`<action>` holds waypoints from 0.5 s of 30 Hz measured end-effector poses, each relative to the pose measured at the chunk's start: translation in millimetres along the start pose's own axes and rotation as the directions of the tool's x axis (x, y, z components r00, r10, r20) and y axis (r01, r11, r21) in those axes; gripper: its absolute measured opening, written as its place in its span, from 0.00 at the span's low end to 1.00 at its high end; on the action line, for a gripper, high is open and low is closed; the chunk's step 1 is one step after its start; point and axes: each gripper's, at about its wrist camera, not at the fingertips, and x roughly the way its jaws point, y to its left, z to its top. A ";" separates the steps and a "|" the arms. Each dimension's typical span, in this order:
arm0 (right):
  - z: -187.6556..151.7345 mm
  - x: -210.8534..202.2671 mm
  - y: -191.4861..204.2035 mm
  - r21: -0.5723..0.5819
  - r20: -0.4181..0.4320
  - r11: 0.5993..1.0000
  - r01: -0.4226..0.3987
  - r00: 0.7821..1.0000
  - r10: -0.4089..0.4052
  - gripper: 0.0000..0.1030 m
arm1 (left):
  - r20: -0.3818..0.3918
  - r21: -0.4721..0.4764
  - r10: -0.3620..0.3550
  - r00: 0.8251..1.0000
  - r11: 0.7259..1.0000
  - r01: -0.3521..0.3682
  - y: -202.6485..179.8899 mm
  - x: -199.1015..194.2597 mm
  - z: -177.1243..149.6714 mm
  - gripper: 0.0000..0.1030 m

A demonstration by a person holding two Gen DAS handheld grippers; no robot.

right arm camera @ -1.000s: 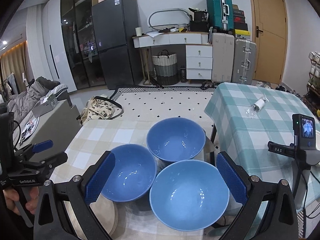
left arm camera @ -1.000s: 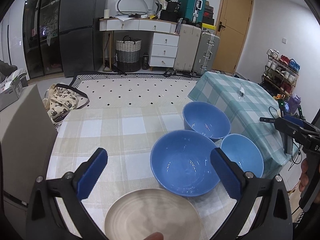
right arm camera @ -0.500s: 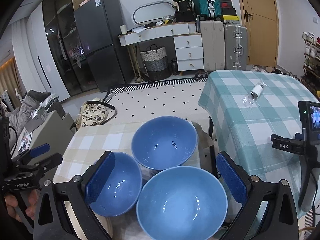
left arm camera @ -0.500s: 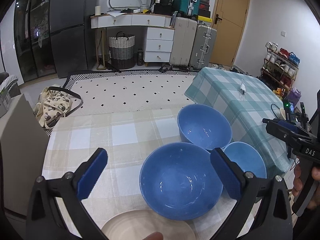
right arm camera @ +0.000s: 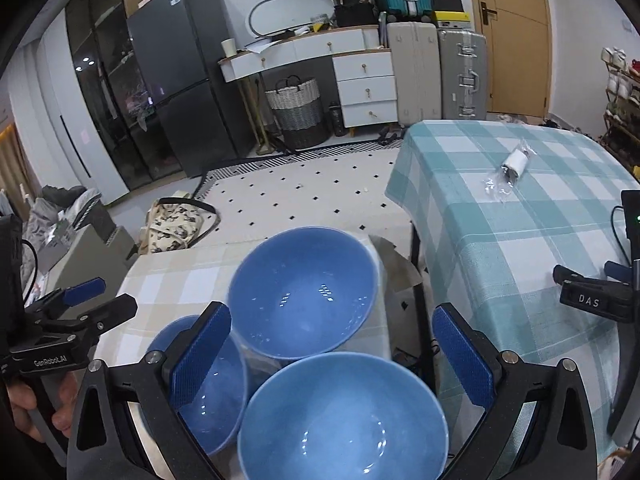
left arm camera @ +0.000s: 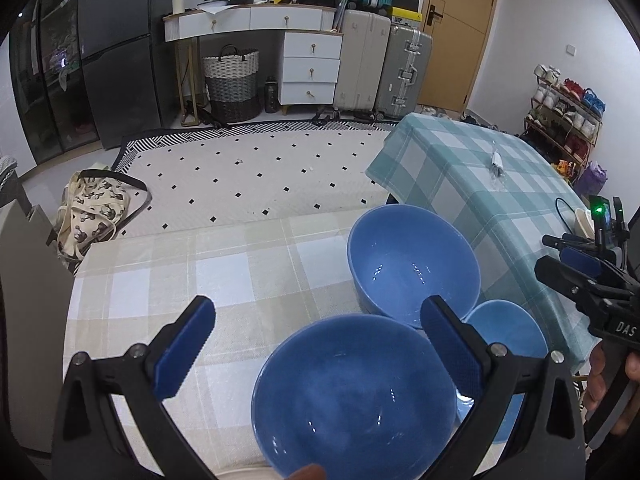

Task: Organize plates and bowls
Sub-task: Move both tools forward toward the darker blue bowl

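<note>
Three blue bowls stand close together on the beige checked tablecloth (left arm camera: 168, 280). In the left wrist view the nearest bowl (left arm camera: 356, 396) lies under and between the fingers of my left gripper (left arm camera: 316, 340), which is open and holds nothing. A second bowl (left arm camera: 414, 260) sits behind it and a third bowl (left arm camera: 506, 332) to the right. A sliver of a cream plate (left arm camera: 244, 474) shows at the bottom edge. In the right wrist view my right gripper (right arm camera: 330, 354) is open above the near bowl (right arm camera: 344, 416), with the far bowl (right arm camera: 304, 292) ahead and another bowl (right arm camera: 212, 384) to the left.
A table with a teal checked cloth (right arm camera: 520, 216) stands to the right across a narrow gap, with a small wrapped item (right arm camera: 514, 164) on it. A black device (right arm camera: 592, 300) stands at the right. A printed bag (left arm camera: 96, 204) lies on the floor beyond the table's far-left edge.
Both grippers have moved forward and lower over the bowls, which now look larger and closer. The cream plate has slid almost out of the left wrist view. Both stay open.
</note>
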 end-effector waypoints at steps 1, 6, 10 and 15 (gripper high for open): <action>1.2 2.3 -1.1 0.006 -0.001 1.000 -0.008 1.000 0.008 0.99 | -0.004 -0.001 0.002 1.000 1.000 -0.002 0.5 3.0 0.6 1.00; 4.0 16.3 -3.4 0.013 -0.020 1.000 -0.006 1.000 0.006 0.99 | -0.035 -0.002 -0.002 0.999 1.000 0.002 2.7 23.8 5.5 1.00; 4.3 25.5 -4.9 0.015 -0.032 1.000 -0.002 0.999 0.002 0.99 | -0.044 -0.005 -0.002 0.999 1.000 0.002 3.7 37.1 9.5 1.00; 3.9 39.3 -13.2 0.024 -0.049 1.000 0.007 0.999 -0.005 0.99 | -0.069 -0.014 -0.011 0.998 1.000 0.010 1.6 53.5 12.9 1.00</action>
